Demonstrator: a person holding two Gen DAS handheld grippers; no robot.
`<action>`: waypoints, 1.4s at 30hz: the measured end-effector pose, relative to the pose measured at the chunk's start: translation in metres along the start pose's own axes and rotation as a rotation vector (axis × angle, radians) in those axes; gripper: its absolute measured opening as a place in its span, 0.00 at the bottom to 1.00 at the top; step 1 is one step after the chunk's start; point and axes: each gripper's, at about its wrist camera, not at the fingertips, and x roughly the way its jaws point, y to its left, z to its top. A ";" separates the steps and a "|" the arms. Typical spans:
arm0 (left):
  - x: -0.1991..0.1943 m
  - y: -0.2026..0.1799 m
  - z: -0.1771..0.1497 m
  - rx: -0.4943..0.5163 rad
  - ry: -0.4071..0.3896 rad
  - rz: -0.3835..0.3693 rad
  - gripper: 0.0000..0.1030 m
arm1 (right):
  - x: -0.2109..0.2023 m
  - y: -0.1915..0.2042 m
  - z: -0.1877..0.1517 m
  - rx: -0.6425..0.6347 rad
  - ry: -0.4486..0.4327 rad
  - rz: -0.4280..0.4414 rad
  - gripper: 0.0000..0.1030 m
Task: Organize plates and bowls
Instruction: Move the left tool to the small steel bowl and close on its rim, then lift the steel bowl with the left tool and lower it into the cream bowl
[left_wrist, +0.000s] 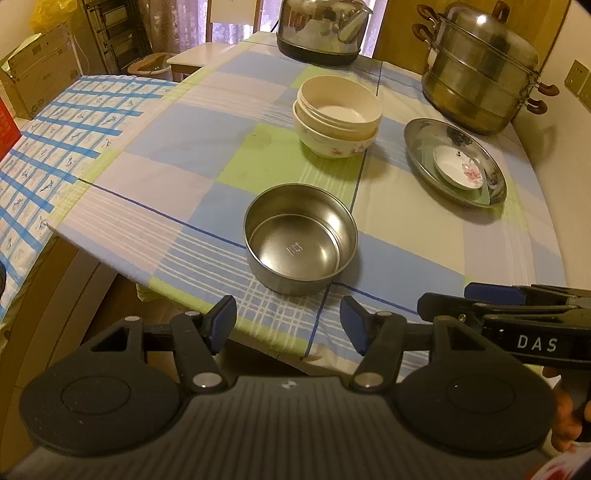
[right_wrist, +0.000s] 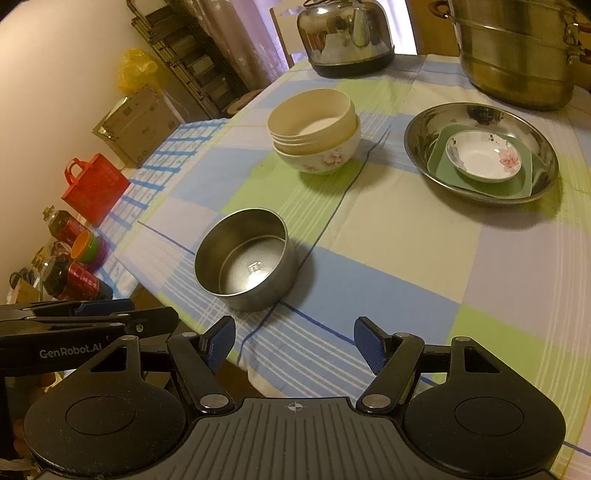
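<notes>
The left gripper (left_wrist: 288, 325) and the right gripper (right_wrist: 294, 341) are both hovering over the near table edge, side by side, each with jaws parted and nothing between the pads.

The steel bowl (left_wrist: 300, 238) is sitting alone on the checked tablecloth (left_wrist: 177, 147), just ahead of both grippers and near the table's front-left edge. Beyond it, the stacked bowls (left_wrist: 338, 116), cream ones nested in a floral ceramic one, are standing mid-table. To the right, a steel basin (right_wrist: 480, 151) is holding a green square plate (right_wrist: 524, 181) with a small floral dish (right_wrist: 484, 157) on top.

Handling judgement: the steel bowl is probably light, rigid and slippery, with a thin upright wall. Take hold across the rim, one pad inside and one outside. The ceramic pieces are likely heavier and breakable, so they are calling for gentle placement.

Clearance: the cloth between the steel bowl, the stack and the basin is lying open. The kettle (left_wrist: 321, 29) and the steamer pot (left_wrist: 484, 66) are bounding the far side. The near-left table edge is close to the steel bowl, so pushing it that way risks a fall.
</notes>
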 end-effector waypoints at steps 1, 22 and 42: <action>0.002 0.001 0.001 0.002 -0.002 0.002 0.57 | 0.001 0.000 0.001 0.001 0.000 0.000 0.69; 0.086 0.040 0.051 0.096 0.092 -0.069 0.38 | 0.072 0.011 0.036 0.052 -0.002 -0.039 0.58; 0.115 0.050 0.075 0.145 0.173 -0.136 0.11 | 0.099 0.013 0.046 0.126 0.044 -0.077 0.20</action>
